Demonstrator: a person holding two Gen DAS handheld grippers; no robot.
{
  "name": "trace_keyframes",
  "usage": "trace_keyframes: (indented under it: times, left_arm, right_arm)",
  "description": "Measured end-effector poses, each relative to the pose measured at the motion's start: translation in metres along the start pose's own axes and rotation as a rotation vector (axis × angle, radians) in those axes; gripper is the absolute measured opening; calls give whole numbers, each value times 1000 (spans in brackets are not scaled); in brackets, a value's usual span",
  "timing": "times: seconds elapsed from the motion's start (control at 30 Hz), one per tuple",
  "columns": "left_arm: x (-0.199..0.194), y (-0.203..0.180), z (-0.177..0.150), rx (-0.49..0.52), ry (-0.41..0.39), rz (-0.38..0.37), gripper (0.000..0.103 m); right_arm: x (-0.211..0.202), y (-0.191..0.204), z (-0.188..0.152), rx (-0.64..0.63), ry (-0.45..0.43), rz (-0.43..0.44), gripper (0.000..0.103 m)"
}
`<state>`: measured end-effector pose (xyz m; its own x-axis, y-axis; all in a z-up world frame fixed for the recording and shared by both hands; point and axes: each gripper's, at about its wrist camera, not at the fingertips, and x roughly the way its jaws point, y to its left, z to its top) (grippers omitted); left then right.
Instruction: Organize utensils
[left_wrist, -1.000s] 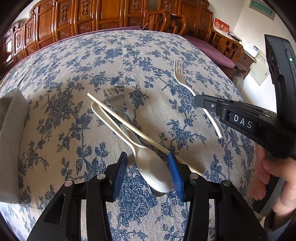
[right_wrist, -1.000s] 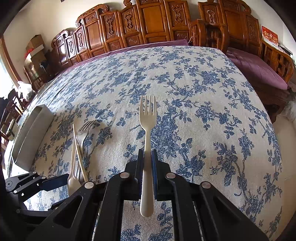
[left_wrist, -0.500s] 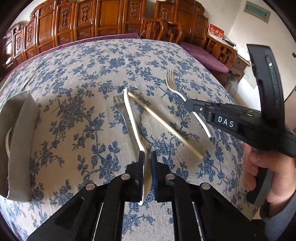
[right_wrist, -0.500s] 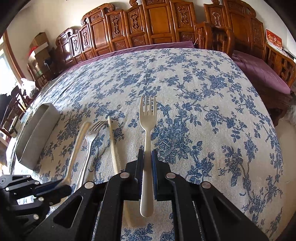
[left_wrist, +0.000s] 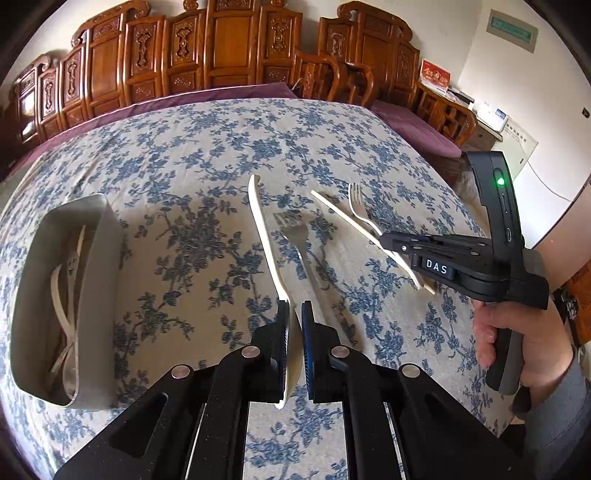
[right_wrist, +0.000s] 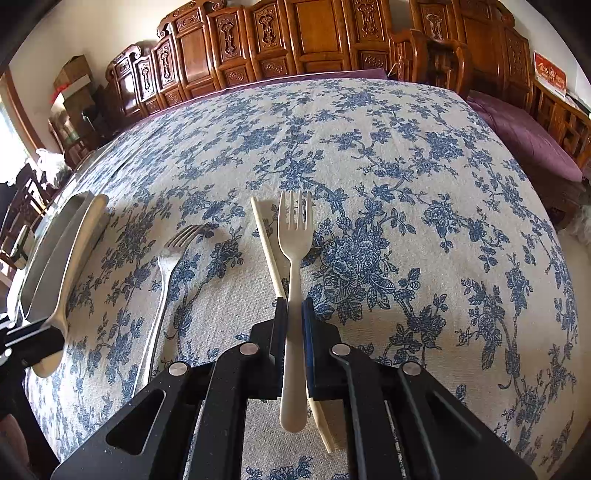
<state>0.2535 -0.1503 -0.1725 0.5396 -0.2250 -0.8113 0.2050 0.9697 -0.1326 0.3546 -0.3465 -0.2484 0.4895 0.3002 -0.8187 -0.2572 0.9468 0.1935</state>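
On a floral-clothed table (left_wrist: 207, 155), a grey tray (left_wrist: 107, 236) of cutlery sits near the left edge, while the left gripper (left_wrist: 294, 332) grips a cream spoon (left_wrist: 264, 229) and the right gripper (right_wrist: 294, 328) grips a cream fork (right_wrist: 294, 236), both lifted mid-table and likely needing carrying left to the tray.

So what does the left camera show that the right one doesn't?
Only the left view shows inside the grey tray, where utensils already lie, plus the person's hand around the right hand-held gripper.

Only the right view shows the cream fork head-on, clamped between its pads.

Both show the cream spoon pinched by the left hand-held gripper, and the metal fork and chopstick lying on the tablecloth.
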Motion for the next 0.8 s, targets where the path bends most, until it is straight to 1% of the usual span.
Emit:
trace_keyframes:
  times: [0.13,0.3,0.37,0.47,0.53,0.67,0.8]
  left_arm:
    - [-9,13,1,-1,-13,11,6]
    - [-18,32,5,0,-22,28,6]
    - [-21,40,7,5,-24,35,6]
    - [-26,52,10,11,-30,48,6]
    - [-30,62,11,10,-33,55,6]
    - [-34,80,13,8,-34,70,6]
    - [-37,97,14,13,-31,88,6]
  right_arm:
    - [-4,6,4,-10,-11,-4,10]
    - [-14,25,9,-46,-34,-4,10]
    - [-19,36,11,-63,-46,6,10]
    - [-27,54,13,-78,-65,58,10]
    - [-30,64,13,-93,-72,75,10]
    - [-31,82,13,-122,-73,94,10]
    - [-31,95,11,-144,-74,93,10]
